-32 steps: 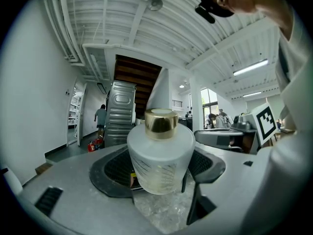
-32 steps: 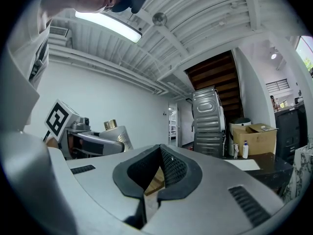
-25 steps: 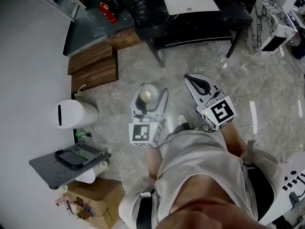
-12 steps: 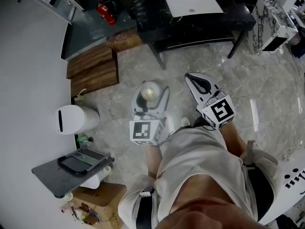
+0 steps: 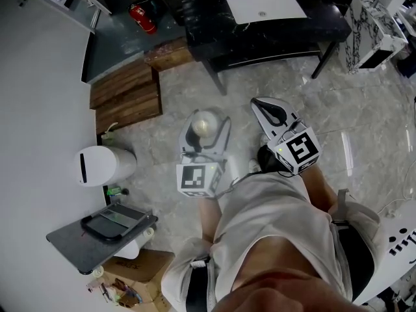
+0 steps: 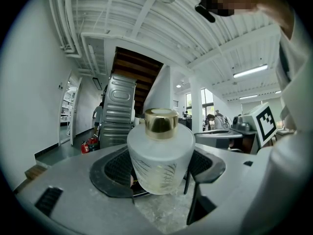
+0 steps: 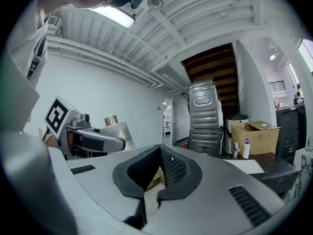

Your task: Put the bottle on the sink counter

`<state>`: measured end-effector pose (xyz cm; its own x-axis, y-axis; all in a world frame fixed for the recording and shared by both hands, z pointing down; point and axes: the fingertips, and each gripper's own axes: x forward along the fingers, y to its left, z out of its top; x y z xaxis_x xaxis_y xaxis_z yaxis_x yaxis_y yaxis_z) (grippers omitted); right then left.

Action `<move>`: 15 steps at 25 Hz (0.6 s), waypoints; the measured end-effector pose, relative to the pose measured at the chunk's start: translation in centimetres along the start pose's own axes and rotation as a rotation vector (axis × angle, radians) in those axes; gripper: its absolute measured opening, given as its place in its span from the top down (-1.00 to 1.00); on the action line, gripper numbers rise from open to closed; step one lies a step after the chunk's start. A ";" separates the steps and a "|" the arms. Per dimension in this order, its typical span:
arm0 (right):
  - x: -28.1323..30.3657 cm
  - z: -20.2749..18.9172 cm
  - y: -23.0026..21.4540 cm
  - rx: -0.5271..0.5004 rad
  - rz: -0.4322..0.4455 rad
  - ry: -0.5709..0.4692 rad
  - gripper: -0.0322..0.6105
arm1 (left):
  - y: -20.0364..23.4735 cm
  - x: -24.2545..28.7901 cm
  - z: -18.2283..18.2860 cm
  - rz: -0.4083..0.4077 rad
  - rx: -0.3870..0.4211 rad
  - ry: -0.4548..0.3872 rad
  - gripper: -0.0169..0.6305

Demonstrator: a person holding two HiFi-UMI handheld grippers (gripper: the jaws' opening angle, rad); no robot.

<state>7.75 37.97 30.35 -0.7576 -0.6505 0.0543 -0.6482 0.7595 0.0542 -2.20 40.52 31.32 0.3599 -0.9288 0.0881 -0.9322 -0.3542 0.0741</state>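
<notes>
Frosted bottle [image 5: 203, 127] sits upright, gold cap up, clamped in the left tool [image 5: 205, 134]; the right tool [image 5: 273, 114] is pinched together, empty. The dark worktop [image 5: 328, 19] with its white sink [image 5: 263, 6] lies straight ahead, well apart from the bottle.

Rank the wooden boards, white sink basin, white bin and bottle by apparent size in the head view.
1. wooden boards
2. white sink basin and white bin: these look alike, so no ranking between them
3. bottle: smallest, though nearest the camera
</notes>
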 end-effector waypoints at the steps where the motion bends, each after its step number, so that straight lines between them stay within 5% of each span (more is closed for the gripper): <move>1: 0.2 -0.1 -0.4 -0.001 0.001 0.002 0.90 | 0.1 0.4 0.0 0.003 0.001 -0.003 -0.06; 15: 6.4 -0.4 -6.4 -0.007 0.051 0.010 0.91 | 3.3 7.9 0.7 0.047 -0.001 0.000 -0.06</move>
<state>7.06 28.91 30.80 -0.7887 -0.6111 0.0669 -0.6083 0.7915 0.0584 -2.44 31.99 31.55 0.3156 -0.9445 0.0912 -0.9481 -0.3099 0.0713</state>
